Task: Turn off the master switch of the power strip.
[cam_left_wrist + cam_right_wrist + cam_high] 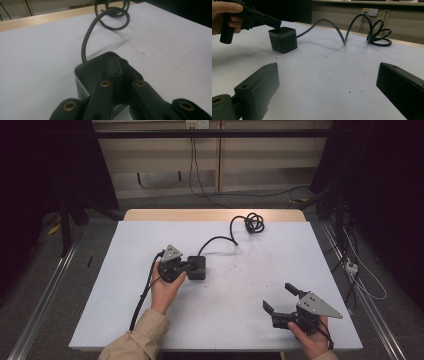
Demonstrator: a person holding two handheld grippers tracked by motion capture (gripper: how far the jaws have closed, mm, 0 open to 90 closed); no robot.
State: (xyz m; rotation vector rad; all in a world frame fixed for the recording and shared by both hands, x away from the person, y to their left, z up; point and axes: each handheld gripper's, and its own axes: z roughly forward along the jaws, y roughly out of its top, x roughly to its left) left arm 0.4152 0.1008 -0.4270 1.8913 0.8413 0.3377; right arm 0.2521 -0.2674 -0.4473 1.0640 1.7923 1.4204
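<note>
A black cube power socket (200, 270) sits on the white table left of centre; sockets show on its side faces (283, 41). Its black cable (218, 240) arches back to a loose coil (254, 223) near the far edge. My left gripper (190, 265) is shut, jaws pressed together with nothing between them. Its tips (119, 65) rest on the cube's top (91, 71). From the right gripper view, the left gripper (274, 24) slopes down onto the cube's top edge. My right gripper (276, 296) stands open above the bare table at front right, nothing between its jaws (327, 72).
The white table top (250, 280) has a wooden strip (215, 215) along its far edge. Cables (360, 270) and a small white plug block lie on the floor to the right. A wall outlet (369, 11) is behind the table.
</note>
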